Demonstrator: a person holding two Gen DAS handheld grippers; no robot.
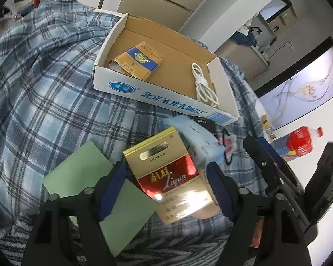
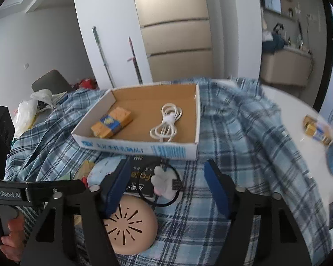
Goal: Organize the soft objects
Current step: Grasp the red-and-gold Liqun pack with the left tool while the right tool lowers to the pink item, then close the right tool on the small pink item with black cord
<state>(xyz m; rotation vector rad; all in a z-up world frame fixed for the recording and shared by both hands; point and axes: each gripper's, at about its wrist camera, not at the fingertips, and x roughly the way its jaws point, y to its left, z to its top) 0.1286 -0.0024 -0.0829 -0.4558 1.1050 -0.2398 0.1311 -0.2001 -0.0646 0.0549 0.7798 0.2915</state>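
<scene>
A white cardboard tray [image 1: 144, 95] [image 2: 144, 149] stands on a blue plaid cloth [image 1: 44, 77] [image 2: 244, 133]. It holds a blue and tan cigarette pack [image 1: 137, 61] [image 2: 111, 123] and a coiled white cable [image 1: 205, 86] [image 2: 166, 123]. My left gripper [image 1: 166, 175] is open around a red and gold Liqun cigarette box [image 1: 166, 173] that lies on the cloth. Beside it lie a green card [image 1: 95, 190], a light blue tissue pack [image 1: 199, 139] and a white flower hair tie [image 1: 227, 146] [image 2: 164, 181]. My right gripper [image 2: 167, 173] is open above the hair tie and a black packet [image 2: 142, 173].
A beige round disc with slits [image 2: 131, 228] lies under the right gripper's left finger. A red bottle [image 1: 302, 139] stands on the white table at right. Small yellow boxes [image 2: 315, 129] lie on the white table [image 2: 299, 137]. Bags and clutter [image 2: 33, 108] lie at far left.
</scene>
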